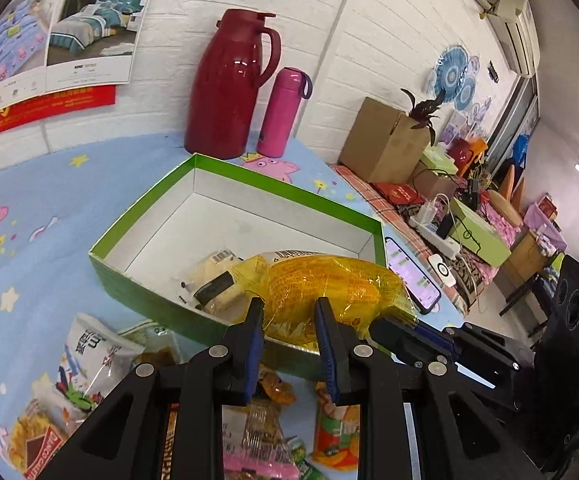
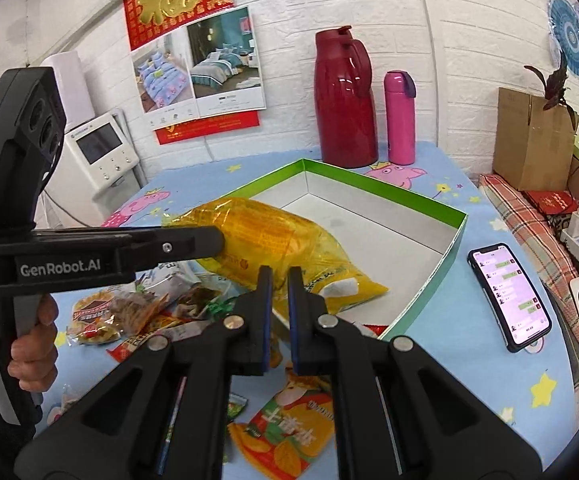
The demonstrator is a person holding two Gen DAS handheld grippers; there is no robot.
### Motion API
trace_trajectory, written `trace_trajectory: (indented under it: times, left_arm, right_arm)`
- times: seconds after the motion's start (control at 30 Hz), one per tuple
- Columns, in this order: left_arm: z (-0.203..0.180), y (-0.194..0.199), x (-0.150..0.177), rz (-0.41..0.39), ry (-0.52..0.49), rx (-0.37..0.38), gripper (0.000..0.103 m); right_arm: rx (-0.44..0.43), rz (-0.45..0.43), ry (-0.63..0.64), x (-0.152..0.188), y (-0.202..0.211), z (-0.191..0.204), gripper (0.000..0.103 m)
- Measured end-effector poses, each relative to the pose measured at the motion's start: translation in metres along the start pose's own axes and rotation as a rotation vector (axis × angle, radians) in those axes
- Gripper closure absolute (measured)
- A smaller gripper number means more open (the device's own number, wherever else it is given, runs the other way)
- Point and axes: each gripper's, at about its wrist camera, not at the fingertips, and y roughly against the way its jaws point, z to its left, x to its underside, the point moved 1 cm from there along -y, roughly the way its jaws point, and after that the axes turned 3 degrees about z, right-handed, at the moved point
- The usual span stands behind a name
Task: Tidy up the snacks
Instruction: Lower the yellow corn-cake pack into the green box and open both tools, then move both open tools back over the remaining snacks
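Crinkly translucent yellow snack bag (image 2: 273, 236), red print, over green box (image 2: 421, 200)

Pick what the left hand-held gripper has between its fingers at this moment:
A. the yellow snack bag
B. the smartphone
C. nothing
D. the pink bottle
A: the left hand-held gripper has its fingers closed on the near end of the yellow snack bag, held over the near wall of the green box; the right wrist view shows the same bag clamped at its end.
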Motion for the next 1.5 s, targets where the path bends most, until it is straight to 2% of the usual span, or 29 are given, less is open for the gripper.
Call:
trace_trajectory:
  times: [0.1,0.17,0.23,0.27,0.3,0.37,0.47,0.67,0.9,1.1,1.17,1.27,1.37,1.5]
  left_arm:
    - [0.001,-0.021,-0.01,0.023,-0.002,-0.01,0.078]
    - [0.004,-0.033,-0.012,0.032,-0.002,-0.02,0.076]
    - [0.009,-0.043,-0.012,0.049,0.014,-0.027,0.059]
    - [0.012,-0.045,-0.011,0.051,0.03,-0.029,0.034]
    - [0.016,-0.045,-0.009,0.036,0.057,-0.032,0.02]
    - [0.023,-0.043,-0.006,-0.006,0.102,-0.038,0.016]
    - [0.031,-0.04,-0.002,0.001,0.132,-0.045,0.016]
    - [0.033,-0.007,0.006,-0.05,0.134,-0.057,0.016]
    - [0.019,0.051,0.034,-0.065,0.088,-0.111,0.016]
    - [0.011,0.101,0.08,-0.088,0.064,-0.165,0.016]
    - [0.013,0.112,0.098,-0.088,0.085,-0.178,0.016]
    - [0.015,0.122,0.125,-0.086,0.105,-0.146,0.016]
    - [0.011,0.118,0.15,-0.062,0.104,-0.125,0.016]
    - [0.001,0.098,0.176,0.006,0.071,-0.107,0.016]
  right_arm:
    - [0.011,0.006,-0.021,-0.003,-0.014,-0.012,0.094]
    - [0.018,0.003,-0.029,-0.003,-0.025,-0.019,0.089]
    - [0.041,0.015,-0.022,-0.001,-0.033,-0.023,0.075]
    - [0.057,0.019,-0.016,0.001,-0.035,-0.024,0.059]
    - [0.067,0.017,-0.007,0.003,-0.035,-0.025,0.045]
    - [0.083,0.008,0.014,0.005,-0.034,-0.024,0.035]
    - [0.096,-0.002,0.023,0.004,-0.031,-0.022,0.022]
    - [0.034,-0.015,0.003,0.004,-0.011,-0.012,0.003]
    - [0.026,-0.1,0.081,0.021,0.039,0.021,0.001]
    - [-0.075,-0.128,0.088,0.043,0.069,0.044,0.001]
    - [-0.098,-0.104,0.102,0.051,0.073,0.052,0.001]
    - [-0.097,-0.024,0.16,0.066,0.072,0.066,0.001]
    - [-0.052,0.051,0.187,0.083,0.065,0.069,0.001]
    - [-0.013,0.098,0.154,0.097,0.063,0.055,0.001]
